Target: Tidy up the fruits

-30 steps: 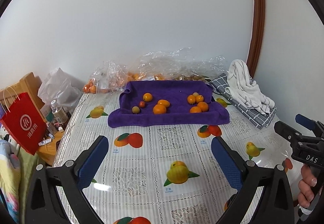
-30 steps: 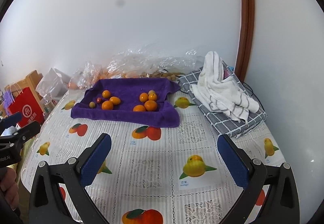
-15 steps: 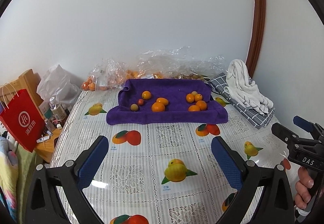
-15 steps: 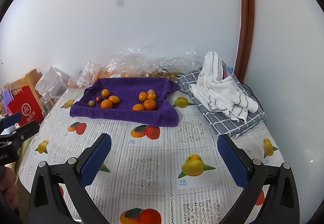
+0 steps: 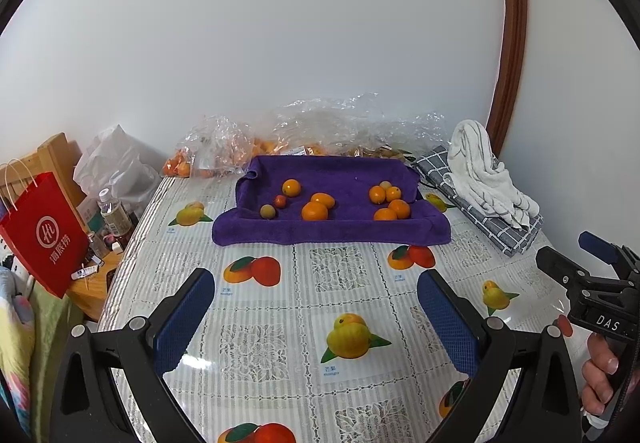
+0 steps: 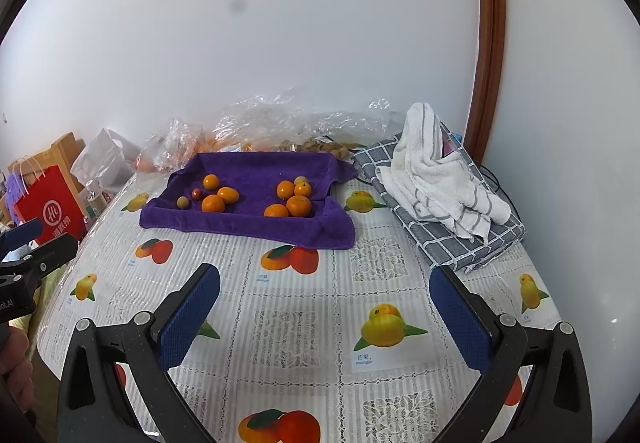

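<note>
We hold the left gripper [image 5: 316, 307] wide open above the table [image 5: 280, 323], its blue pads [image 5: 182, 315] gripping nothing. The right gripper [image 6: 324, 311] is spread just as wide and empty too. At twelve o'clock ahead lies the purple towel [image 5: 332, 231], its edges turned up like a tray. On it sit two groups of fruits: oranges [image 5: 315, 211] with two small dark ones at its nine o'clock side, more oranges [image 5: 390, 203] at three o'clock.

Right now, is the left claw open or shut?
Open. In the left wrist view the left claw has its blue pads spread wide, with only bare tablecloth showing between them; it holds nothing.
</note>
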Demonstrator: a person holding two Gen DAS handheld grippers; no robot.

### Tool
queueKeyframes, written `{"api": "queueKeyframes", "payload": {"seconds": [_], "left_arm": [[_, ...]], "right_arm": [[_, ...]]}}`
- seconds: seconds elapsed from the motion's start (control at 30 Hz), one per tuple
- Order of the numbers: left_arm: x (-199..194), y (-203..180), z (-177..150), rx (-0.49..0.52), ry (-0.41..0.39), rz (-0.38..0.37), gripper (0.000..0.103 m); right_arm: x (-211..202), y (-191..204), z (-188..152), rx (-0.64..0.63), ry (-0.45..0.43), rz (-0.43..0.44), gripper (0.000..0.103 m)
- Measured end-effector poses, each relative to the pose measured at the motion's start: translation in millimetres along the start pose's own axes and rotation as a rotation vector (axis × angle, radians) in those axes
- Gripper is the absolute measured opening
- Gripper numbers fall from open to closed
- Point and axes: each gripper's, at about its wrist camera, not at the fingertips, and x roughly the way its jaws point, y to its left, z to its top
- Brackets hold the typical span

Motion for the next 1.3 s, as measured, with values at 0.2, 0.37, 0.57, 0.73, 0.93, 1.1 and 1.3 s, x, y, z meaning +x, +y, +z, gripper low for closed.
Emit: {"api": "queueKeyframes", "payload": {"seconds": [0.2,0.37,0.57,0.73,0.93,1.1,1.3], "left_arm": [[-0.1,0.5,-0.2,-0.001,0.0,-0.001,0.102],[-0.3,1.3,-0.3,-0.003,0.001,-0.002,0.102],[-0.7,1.7,-0.4,-0.004,0.001,-0.001,0.102],[-0.8,2.3,-0.3,-0.004,0.0,-0.001,0.102],[-0.9,3.1,-0.5,-0.004,0.0,-0.002,0.102],[-0.8,3.8,-0.6,-0.007,0.002,-0.003,0.102],[-1.0,4.3,-0.7,-0.004,-0.001,-0.005,0.102]], "right_arm": [[-1.8,1.8,0.6,-0.011,-0.006,0.002,0.103],[-2.2,1.0,1.3,-0.008,-0.006,0.004,0.103],[-2.6,0.9,1.4,-0.008,-0.007,0.006,0.103],[-3.0,2.1,1.4,-0.009,-0.007,0.005,0.103],[-3.0,2.3,1.3,-0.007,-0.007,0.006,0.103],[-3.2,2.6,1.1,-0.01,-0.007,0.006,0.103],[-3.8,3.9,0.2,-0.012,-0.007,0.007,0.103]]}}
